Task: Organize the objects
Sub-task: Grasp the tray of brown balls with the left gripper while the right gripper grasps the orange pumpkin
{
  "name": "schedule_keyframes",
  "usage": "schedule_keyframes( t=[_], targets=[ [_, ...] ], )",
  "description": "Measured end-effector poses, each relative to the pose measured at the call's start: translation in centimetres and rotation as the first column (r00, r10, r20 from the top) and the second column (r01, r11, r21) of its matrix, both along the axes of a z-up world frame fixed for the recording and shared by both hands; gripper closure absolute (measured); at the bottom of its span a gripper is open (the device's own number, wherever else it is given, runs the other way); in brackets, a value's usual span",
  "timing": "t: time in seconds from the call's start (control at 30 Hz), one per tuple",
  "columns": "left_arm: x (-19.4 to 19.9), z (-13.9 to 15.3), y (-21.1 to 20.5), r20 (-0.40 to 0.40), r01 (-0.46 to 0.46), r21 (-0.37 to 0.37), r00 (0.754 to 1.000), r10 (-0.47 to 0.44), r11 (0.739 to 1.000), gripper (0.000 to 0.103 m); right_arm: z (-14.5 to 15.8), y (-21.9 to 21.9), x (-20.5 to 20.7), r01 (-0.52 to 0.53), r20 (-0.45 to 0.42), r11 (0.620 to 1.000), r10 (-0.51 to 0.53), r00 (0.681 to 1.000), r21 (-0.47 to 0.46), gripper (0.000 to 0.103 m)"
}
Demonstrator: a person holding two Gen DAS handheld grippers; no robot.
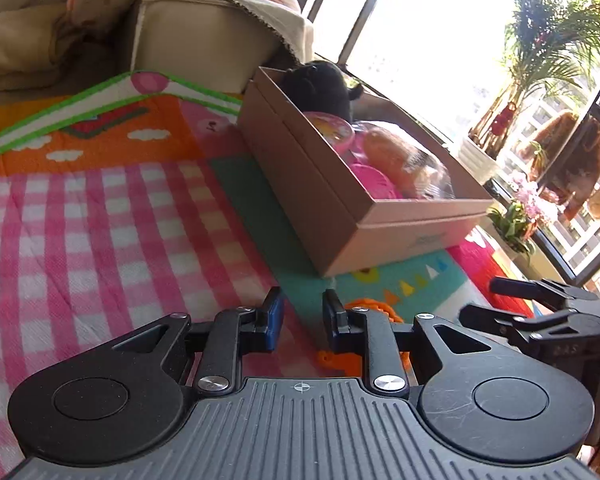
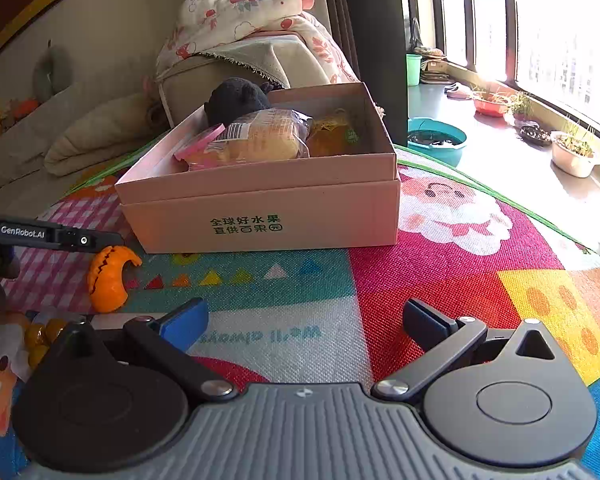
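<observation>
An open cardboard box point(image 1: 320, 200) point(image 2: 260, 200) stands on the colourful play mat point(image 2: 440, 280). It holds a black plush toy point(image 2: 236, 98), wrapped bread point(image 2: 260, 136), pink plastic pieces point(image 1: 372, 180) and a yellow packet point(image 2: 336, 136). On the mat in front of the box's left corner lies an orange curved toy point(image 2: 108, 280) point(image 1: 364, 307). My left gripper point(image 1: 303, 316) hangs just over this toy, its jaws a narrow gap apart with only mat between them. One finger point(image 2: 100, 238) of it shows above the toy. My right gripper point(image 2: 306, 320) stands wide open over bare mat, holding nothing.
A beige sofa point(image 2: 100, 128) with a floral blanket point(image 2: 252, 12) rises behind the box. A teal basin point(image 2: 436, 140) and potted plants point(image 2: 572, 152) line the window ledge on the right. Small yellow balls point(image 2: 40, 336) lie at the mat's left.
</observation>
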State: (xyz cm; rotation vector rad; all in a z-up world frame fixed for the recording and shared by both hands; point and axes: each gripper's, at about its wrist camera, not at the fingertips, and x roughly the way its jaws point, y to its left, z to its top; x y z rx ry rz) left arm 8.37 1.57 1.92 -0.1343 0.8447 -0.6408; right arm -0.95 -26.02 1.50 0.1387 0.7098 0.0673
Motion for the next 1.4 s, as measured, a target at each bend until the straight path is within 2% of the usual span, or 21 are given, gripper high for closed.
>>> schedule_keyframes(
  t=[0.07, 0.17, 0.23, 0.33, 0.47, 0.6, 0.67, 0.77, 0.83, 0.87, 0.93, 0.97, 1.03, 1.1, 1.2, 1.27, 1.33, 1.37, 1.4],
  targets=[
    [-1.6, 0.3, -0.3, 0.009, 0.004, 0.004, 1.0, -0.004, 1.0, 0.078, -0.1, 0.0, 0.2, 0.0, -0.015, 1.0, 0.0, 1.0, -0.002, 0.0],
    [-4.6, 2.1, 0.2, 0.108, -0.043, 0.016, 0.993, 0.041, 0.999, 0.078, -0.2, 0.1, 0.3, -0.008, -0.023, 1.0, 0.008, 1.0, -0.011, 0.0],
    [-6.3, 3.0, 1.3, 0.128, -0.084, 0.016, 0.988, 0.081, 0.996, 0.078, -0.2, 0.0, 0.3, -0.015, -0.026, 1.0, 0.014, 1.0, -0.009, 0.0],
    [-8.4, 3.5, 3.4, 0.1, -0.128, 0.024, 0.987, 0.125, 0.991, 0.078, -0.3, 0.0, 0.3, -0.022, -0.033, 1.0, 0.022, 0.999, -0.007, 0.0],
    [-10.8, 2.9, 5.5, 0.038, -0.169, 0.02, 0.985, 0.168, 0.985, 0.078, -0.3, 0.4, 0.3, -0.028, -0.042, 0.999, 0.027, 0.999, -0.039, 0.0],
    [-11.7, 1.4, 5.5, 0.011, -0.199, 0.105, 0.98, 0.199, 0.974, 0.078, -0.3, 0.9, 0.5, -0.042, -0.054, 0.996, 0.038, 0.998, -0.077, 0.0],
    [-11.8, 1.1, 5.1, 0.013, -0.189, 0.105, 0.982, 0.189, 0.976, 0.077, -0.4, 1.2, 0.5, -0.049, -0.056, 0.995, 0.044, 0.997, -0.093, 0.0],
    [-11.7, 1.1, 3.9, 0.013, -0.145, 0.098, 0.989, 0.145, 0.985, 0.06, -0.4, 1.3, 0.3, -0.068, -0.054, 0.993, 0.063, 0.997, -0.093, 0.0],
    [-11.7, 1.1, 2.9, 0.034, -0.117, 0.127, 0.993, 0.114, 0.985, 0.045, -0.3, 1.3, 0.3, -0.073, -0.053, 0.993, 0.069, 0.996, -0.089, 0.0],
    [-11.8, 1.1, 2.0, 0.049, -0.1, 0.152, 0.994, 0.094, 0.983, 0.042, -0.3, 1.3, 0.3, -0.074, -0.054, 0.993, 0.069, 0.996, -0.092, 0.0],
    [-12.1, 1.0, 0.8, 0.069, -0.069, 0.191, 0.996, 0.057, 0.979, 0.025, -0.4, 1.5, 0.4, -0.076, -0.058, 0.992, 0.07, 0.996, -0.105, 0.0],
    [-12.2, 1.0, 0.2, 0.078, -0.054, 0.21, 0.996, 0.038, 0.976, 0.021, -0.4, 1.7, 0.4, -0.079, -0.061, 0.99, 0.073, 0.995, -0.114, 0.0],
    [-12.8, 0.5, -1.3, 0.112, -0.023, 0.283, 0.994, -0.009, 0.959, 0.011, -0.4, 2.0, 0.4, -0.085, -0.063, 0.988, 0.078, 0.995, -0.127, 0.0],
    [-13.3, 0.1, -2.5, 0.145, -0.008, 0.349, 0.988, -0.046, 0.937, 0.006, -0.1, 2.4, 0.3, -0.114, -0.06, 0.987, 0.108, 0.992, -0.113, 0.0],
    [-13.2, 0.0, -2.6, 0.142, -0.021, 0.328, 0.99, -0.028, 0.944, 0.005, 1.0, 3.6, -0.1, -0.197, -0.021, 0.98, 0.197, 0.98, -0.027, 0.0],
    [-13.3, 0.0, -2.4, 0.144, -0.026, 0.317, 0.989, -0.021, 0.948, 0.005, 2.2, 5.5, 0.0, -0.252, 0.018, 0.968, 0.252, 0.968, 0.0, 0.0],
    [-13.3, 0.0, -2.4, 0.145, -0.036, 0.309, 0.989, -0.01, 0.95, 0.005, 2.8, 7.5, 0.8, -0.298, 0.01, 0.955, 0.297, 0.955, 0.018, 0.001],
    [-13.3, 0.0, -2.4, 0.146, -0.043, 0.307, 0.989, -0.002, 0.951, 0.005, 2.8, 8.4, 1.4, -0.32, -0.003, 0.947, 0.32, 0.947, 0.027, 0.002],
    [-13.3, 0.0, -2.5, 0.145, -0.051, 0.305, 0.989, 0.007, 0.951, 0.005, 2.7, 9.1, 1.8, -0.337, -0.017, 0.941, 0.337, 0.941, 0.025, 0.012]
  ],
)
